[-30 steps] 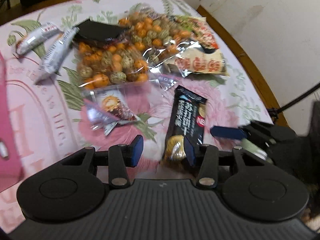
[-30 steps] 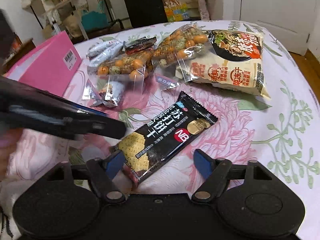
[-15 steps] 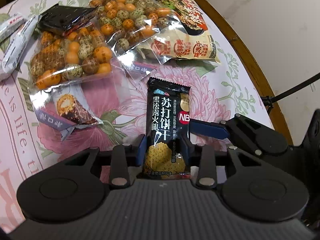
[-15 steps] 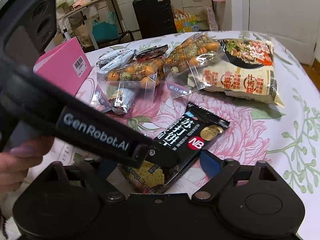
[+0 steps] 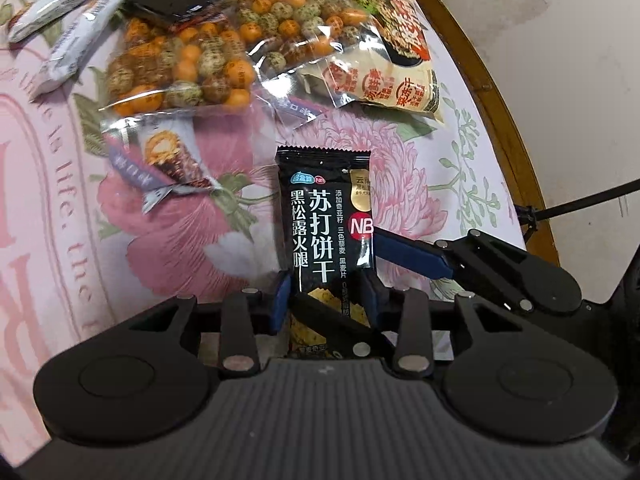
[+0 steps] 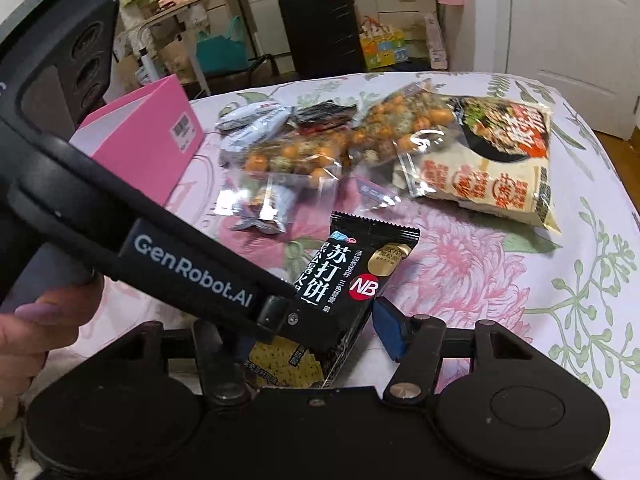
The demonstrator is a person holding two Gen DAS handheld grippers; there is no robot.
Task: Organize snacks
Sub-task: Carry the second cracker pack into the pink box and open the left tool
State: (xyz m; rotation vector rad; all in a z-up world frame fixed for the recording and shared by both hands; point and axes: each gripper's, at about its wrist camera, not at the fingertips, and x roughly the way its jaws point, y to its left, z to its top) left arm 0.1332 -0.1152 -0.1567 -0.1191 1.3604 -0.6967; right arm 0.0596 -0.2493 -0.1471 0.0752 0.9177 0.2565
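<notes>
A black soda cracker pack (image 5: 330, 224) lies on the flowered tablecloth (image 5: 168, 240). My left gripper (image 5: 326, 300) is shut on the pack's near end, its blue pads against both long sides. The pack also shows in the right wrist view (image 6: 340, 280). My right gripper (image 6: 312, 332) is open and straddles the same pack; its right blue pad (image 6: 390, 332) stands apart from the pack's edge, and its left finger is hidden behind the left gripper's body (image 6: 160, 252).
Two clear bags of orange and green coated nuts (image 5: 180, 68), a noodle pack (image 5: 384, 60), white bars (image 5: 68, 52), a small black pack (image 5: 172, 0) and a small cone snack (image 5: 168, 156) lie farther back. A pink box (image 6: 148, 140) stands at left. The table's edge (image 5: 500, 92) runs at right.
My left gripper moved over the black cracker pack and closed on its near end. The right gripper came closer to the pack and stayed open.
</notes>
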